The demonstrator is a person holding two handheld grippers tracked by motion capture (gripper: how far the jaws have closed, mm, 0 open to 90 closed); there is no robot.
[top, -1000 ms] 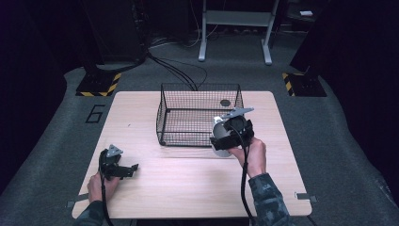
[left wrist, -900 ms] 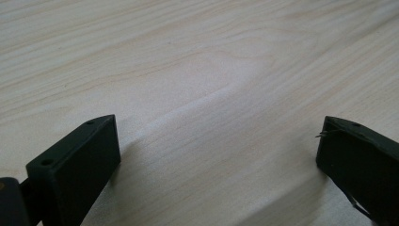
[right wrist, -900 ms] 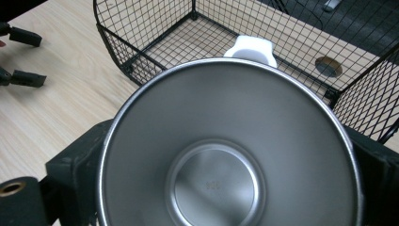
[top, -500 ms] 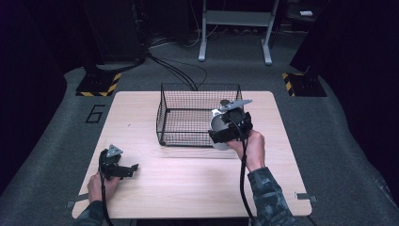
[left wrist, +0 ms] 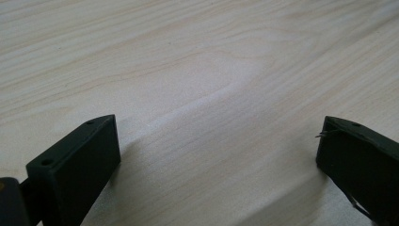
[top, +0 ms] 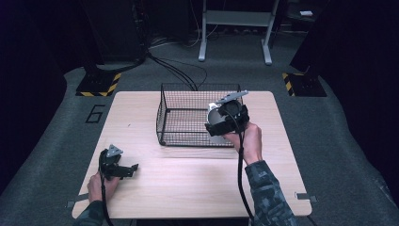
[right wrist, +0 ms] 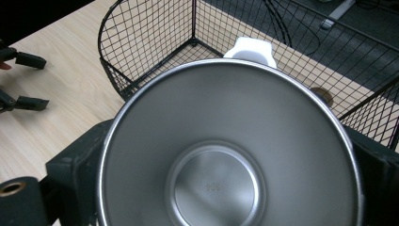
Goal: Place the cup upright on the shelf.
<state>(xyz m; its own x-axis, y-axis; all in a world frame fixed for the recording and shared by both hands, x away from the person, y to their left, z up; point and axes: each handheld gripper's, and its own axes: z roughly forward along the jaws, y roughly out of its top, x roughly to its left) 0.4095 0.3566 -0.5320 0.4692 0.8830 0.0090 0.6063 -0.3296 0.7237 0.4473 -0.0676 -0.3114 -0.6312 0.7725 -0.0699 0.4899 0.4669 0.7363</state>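
My right gripper [top: 222, 118] is shut on a shiny steel cup [top: 215, 116] and holds it above the front right part of a black wire basket [top: 163, 117]. In the right gripper view the cup [right wrist: 221, 160] faces the camera mouth first, clamped between both jaws, with a white handle [right wrist: 250, 49] on its far side and the basket [right wrist: 150, 42] beyond. My left gripper [top: 131, 169] rests low over the table's front left. Its jaws stand wide apart over bare wood [left wrist: 211, 94], with nothing between them.
The light wooden table [top: 188, 188] has free room in front of the basket and at the left. A small brown disc [right wrist: 322, 94] shows through the mesh. Cables [top: 179, 70] and a stand's legs [top: 235, 33] lie on the dark floor behind.
My right gripper has carried the cup forward and upward, from in front of the basket to above its front right edge. The left gripper has stayed in place.
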